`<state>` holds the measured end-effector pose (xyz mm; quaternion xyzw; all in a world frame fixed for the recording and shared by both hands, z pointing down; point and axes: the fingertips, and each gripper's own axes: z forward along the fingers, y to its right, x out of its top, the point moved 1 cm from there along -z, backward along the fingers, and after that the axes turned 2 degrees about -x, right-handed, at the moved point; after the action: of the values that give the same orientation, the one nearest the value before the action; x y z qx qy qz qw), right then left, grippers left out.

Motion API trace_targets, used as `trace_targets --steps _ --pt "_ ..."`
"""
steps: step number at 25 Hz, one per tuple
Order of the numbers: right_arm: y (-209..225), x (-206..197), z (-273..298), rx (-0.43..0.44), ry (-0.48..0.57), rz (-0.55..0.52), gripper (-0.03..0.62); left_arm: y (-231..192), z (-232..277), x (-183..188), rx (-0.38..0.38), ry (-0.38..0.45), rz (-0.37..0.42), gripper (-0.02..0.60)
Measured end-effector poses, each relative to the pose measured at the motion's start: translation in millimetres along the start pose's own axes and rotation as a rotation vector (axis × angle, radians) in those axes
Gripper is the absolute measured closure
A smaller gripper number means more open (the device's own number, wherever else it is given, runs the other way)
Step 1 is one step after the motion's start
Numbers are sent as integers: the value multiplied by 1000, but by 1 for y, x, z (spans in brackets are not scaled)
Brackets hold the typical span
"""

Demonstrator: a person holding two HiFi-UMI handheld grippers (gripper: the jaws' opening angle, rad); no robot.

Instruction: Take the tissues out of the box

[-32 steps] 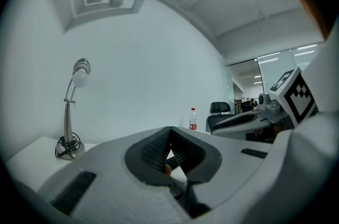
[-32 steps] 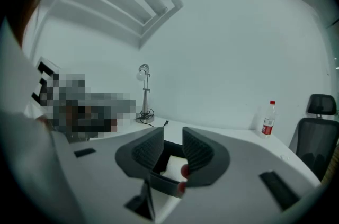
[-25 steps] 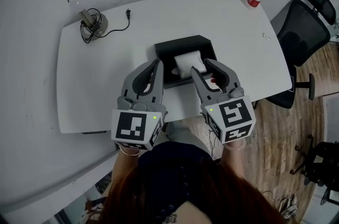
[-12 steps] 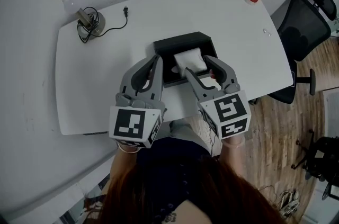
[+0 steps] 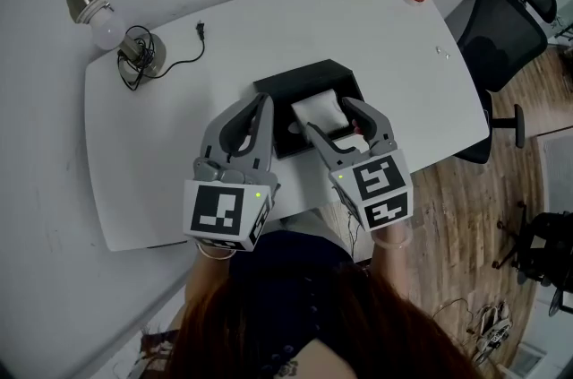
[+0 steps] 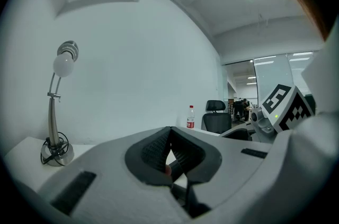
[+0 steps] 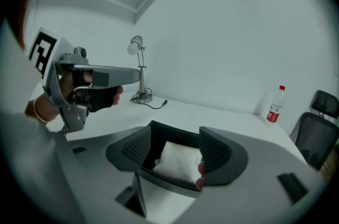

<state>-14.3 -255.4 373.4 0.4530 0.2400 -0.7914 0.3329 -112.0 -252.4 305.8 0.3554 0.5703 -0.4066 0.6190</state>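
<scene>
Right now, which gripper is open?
The right gripper: its jaws are opening, apart, with the tissues between them. The left gripper has its jaws shut together.

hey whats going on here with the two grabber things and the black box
A person holds a gripper in each hand over a white table. The right gripper is at the black tissue box with its jaws opening. The white tissue sticking up from the box stands between them, apparently not pinched. The left gripper is shut and empty, beside the box.
</scene>
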Motion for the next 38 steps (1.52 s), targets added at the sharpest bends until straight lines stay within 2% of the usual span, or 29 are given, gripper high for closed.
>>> trace_targets --steps 18,38 --pt "1 -36 34 -28 -221 -6 272 -17 22 -21 -94 -35 -81 560" --pt "2 -70 58 -36 -484 10 249 -18 49 -50 -203 -96 -148 560"
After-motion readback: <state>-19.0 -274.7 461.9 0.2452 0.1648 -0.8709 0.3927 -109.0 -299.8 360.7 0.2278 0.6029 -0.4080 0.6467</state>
